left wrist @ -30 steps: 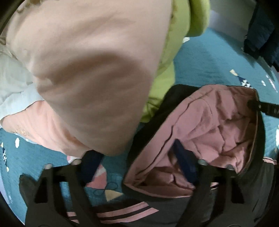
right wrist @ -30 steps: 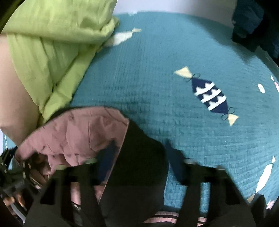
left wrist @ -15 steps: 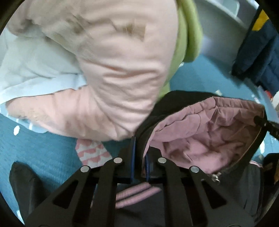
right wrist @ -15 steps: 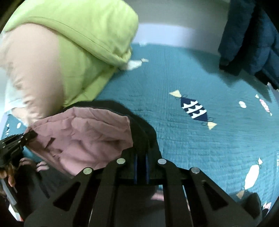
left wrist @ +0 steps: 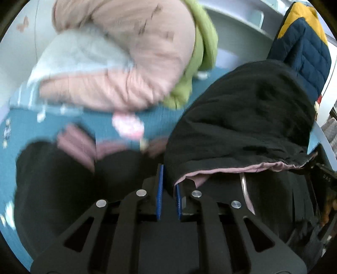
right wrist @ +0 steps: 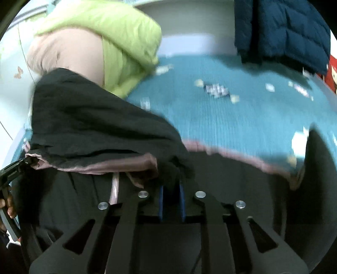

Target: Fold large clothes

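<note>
Left claw: the two blue-padded fingers are nearly closed, pinching the black hem of the hooded jacket between them. Right claw: the blue pads are likewise drawn close together and clamp a fold of the same black fabric.

Jacket: one garment, black outer shell with a dusty-pink lining showing along the rim between the two grip points. The rim is stretched roughly level from claw to claw, with the shell bulging above it. The body of the jacket hangs dark below both claws, and a pink-edged portion lies on the bed toward its near edge. A metal ring hangs below the rim in the left view.

Bed: a teal quilt with small pale printed motifs covers it. Toward the far left corner lies a pile of three padded items: one pale-pink, one lime-green, one light-blue. One navy quilted jacket hangs at the far right edge.

View differences: only the left view shows the light-blue item and the yellow panel on the navy jacket. Only the right view shows the open stretch of quilt, the left claw's tip holding the rim, and fingers of the person's left hand. Both views are motion-blurred.
</note>
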A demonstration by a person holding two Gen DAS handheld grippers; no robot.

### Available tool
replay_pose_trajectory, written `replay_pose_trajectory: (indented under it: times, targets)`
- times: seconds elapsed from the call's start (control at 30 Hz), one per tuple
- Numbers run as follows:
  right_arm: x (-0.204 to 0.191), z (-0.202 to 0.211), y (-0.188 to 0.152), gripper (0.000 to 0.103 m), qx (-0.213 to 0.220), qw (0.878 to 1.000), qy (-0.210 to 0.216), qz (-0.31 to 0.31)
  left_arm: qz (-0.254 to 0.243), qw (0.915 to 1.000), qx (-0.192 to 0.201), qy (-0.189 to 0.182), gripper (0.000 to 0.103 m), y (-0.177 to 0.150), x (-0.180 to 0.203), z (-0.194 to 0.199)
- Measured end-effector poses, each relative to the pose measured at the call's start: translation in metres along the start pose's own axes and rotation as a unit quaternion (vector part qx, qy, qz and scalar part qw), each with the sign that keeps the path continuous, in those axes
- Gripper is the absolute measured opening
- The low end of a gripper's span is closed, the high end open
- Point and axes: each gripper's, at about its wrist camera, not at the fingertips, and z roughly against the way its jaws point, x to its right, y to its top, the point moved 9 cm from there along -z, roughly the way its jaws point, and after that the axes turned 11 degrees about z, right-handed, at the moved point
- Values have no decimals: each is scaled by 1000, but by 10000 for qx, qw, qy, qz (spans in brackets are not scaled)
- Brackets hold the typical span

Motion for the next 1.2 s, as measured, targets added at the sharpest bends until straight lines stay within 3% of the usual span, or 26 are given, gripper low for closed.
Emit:
replay_pose_trajectory:
  times: [0.03,0.1,0.17,0.2,0.23,0.37,0.43,0.5,0.6,0.7,0.8,0.83,0.9,0.97,1.0,1.03,1.07,1.2]
  targets:
    - [0,-1,-9,23,-98,9999,5,-52,80,9999,-77,7,12,-13,-4,-2]
    - [1,-5,-30,27,-348,9989,141,-282,218,9988,-423,-84,16,-40,-9,-7]
    - [8,-3,-46,36,-581,9972,138,-460,266,9976,-621,-152,42,-58,-11,-5]
    - [10,0,-51,39,-646,9964,146,-523,269,9981,-534,-159,49,-65,-14,4]
    - [10,6,-56,45,-696,9960,168,-527,266,9984,-478,-172,62,-69,-17,10]
    - [10,37,-67,50,-788,9919,490,-867,446,9964,-498,-523,76,-69,-22,35]
    - [5,46,-58,57,-619,9836,985,-1381,740,9933,-528,-715,81,-60,-18,40]
    - [-9,43,-48,59,-608,9668,1510,-1969,1133,9871,-565,-976,81,-45,-7,35]
    - [-33,17,-38,60,-750,9319,2063,-2889,1661,9765,-759,-1145,89,-34,15,22]
    - [-48,-5,-30,60,-807,9185,2054,-3281,1773,9729,-933,-1157,89,-30,41,1]
    - [-56,-31,-27,60,-877,9167,1831,-3441,1819,9707,-1199,-1016,89,-32,58,-23]
    - [-60,-40,-24,51,-875,9114,1954,-3515,1726,9735,-1258,-820,89,-32,59,-31]
    - [-60,-44,-16,18,-758,9259,1746,-3264,1328,9823,-1267,-359,85,-33,62,-41]
    - [-64,-45,-16,13,-806,9394,1559,-2944,935,9876,-1253,-141,49,-36,66,-43]
    - [-68,-45,-19,12,-881,9472,1476,-2708,594,9902,-1255,116,40,-40,67,-44]
    - [-72,-44,-21,11,-921,9559,1357,-2436,449,9910,-1248,179,22,-43,68,-43]
    - [-74,-41,-24,11,-933,9604,1292,-2285,352,9912,-1272,118,14,-49,70,-41]
    - [-86,-19,-43,11,-985,9728,1060,-1809,-209,9925,-1165,303,12,-79,65,-16]
